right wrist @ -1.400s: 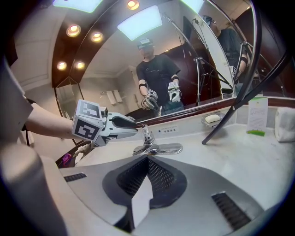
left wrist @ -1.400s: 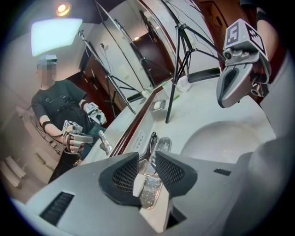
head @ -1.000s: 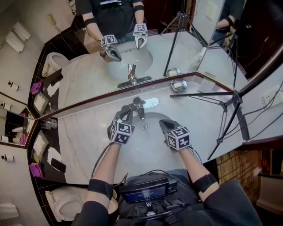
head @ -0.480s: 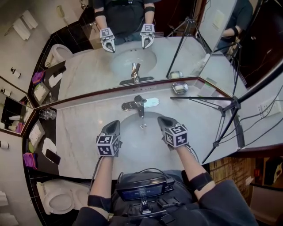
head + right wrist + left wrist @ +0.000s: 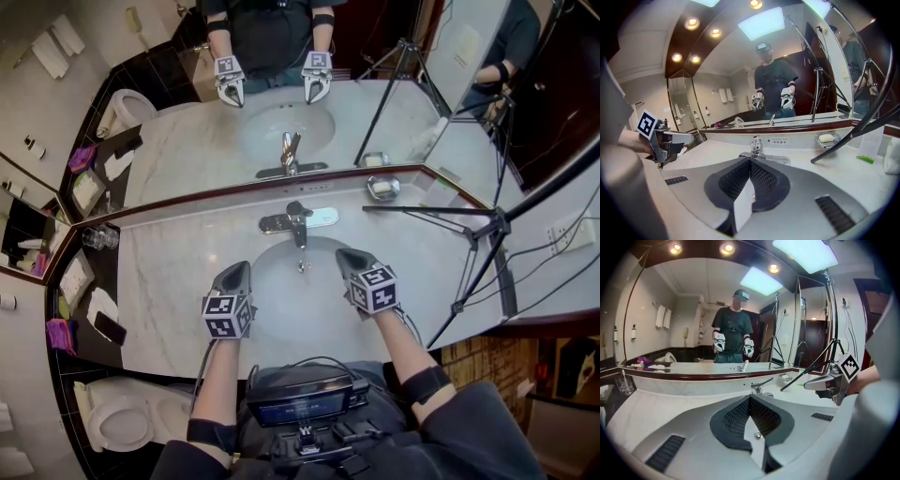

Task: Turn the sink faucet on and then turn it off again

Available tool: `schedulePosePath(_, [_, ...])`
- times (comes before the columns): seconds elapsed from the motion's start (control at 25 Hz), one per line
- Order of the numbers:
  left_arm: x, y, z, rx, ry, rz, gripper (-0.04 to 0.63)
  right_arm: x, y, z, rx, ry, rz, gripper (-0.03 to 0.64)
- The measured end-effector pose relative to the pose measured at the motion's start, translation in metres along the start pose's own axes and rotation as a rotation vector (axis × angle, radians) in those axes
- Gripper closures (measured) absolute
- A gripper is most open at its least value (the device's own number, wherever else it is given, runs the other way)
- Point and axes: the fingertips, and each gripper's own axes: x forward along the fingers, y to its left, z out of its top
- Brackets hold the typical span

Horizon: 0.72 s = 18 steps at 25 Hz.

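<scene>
Head view: faucet [image 5: 298, 223] stands at the back rim of the sink [image 5: 281, 309], against the mirror [image 5: 281, 112], on the marble desk [image 5: 169, 281]. Its base plate runs across the view and its spout points toward the person. Left hand-held gripper [image 5: 241, 267] hovers over the sink's left rim and right hand-held gripper [image 5: 342, 253] over the right rim. Both point up the frame, and the faucet lies ahead and between them, apart from both. The right looks marginally nearer, by judgement only. No water stream can be made out here, so the tap's on/off state is uncertain. Left gripper view: jaws pressed together [image 5: 750, 400], nothing between them. The faucet [image 5: 759, 388] sits just past the tips, slightly right, with its lever [image 5: 766, 381] angled up to the right. The right tool shows at the frame's right edge. Right gripper view: jaws likewise closed and empty [image 5: 750, 161]. The faucet [image 5: 757, 147] is dead ahead and seen end-on, so the lever's tilt is hard to read. A tripod [image 5: 853, 138] leg crosses on the right beside a soap dish [image 5: 826, 138].
</scene>
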Motion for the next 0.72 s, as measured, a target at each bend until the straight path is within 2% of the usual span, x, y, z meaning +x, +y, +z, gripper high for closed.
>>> schedulePosePath(0.08, [0.001,-0.002,-0.001,0.009,0.002,-0.005,0.592,0.002,-0.003,-0.003,-0.033,0.011,-0.019,0.597])
schedulePosePath(0.32, [0.004,0.000,-0.006,-0.001,0.014,0.003,0.592,0.017,-0.009,0.006,-0.218,0.052,-0.060,0.595])
schedulePosePath(0.56, [0.005,0.002,-0.014,-0.012,0.031,0.009,0.592,0.043,-0.008,0.020,-0.485,0.103,-0.044,0.469])
schedulePosePath(0.72, [0.007,0.001,-0.016,-0.014,0.032,0.008,0.592,0.067,-0.007,0.029,-0.667,0.129,-0.020,0.433])
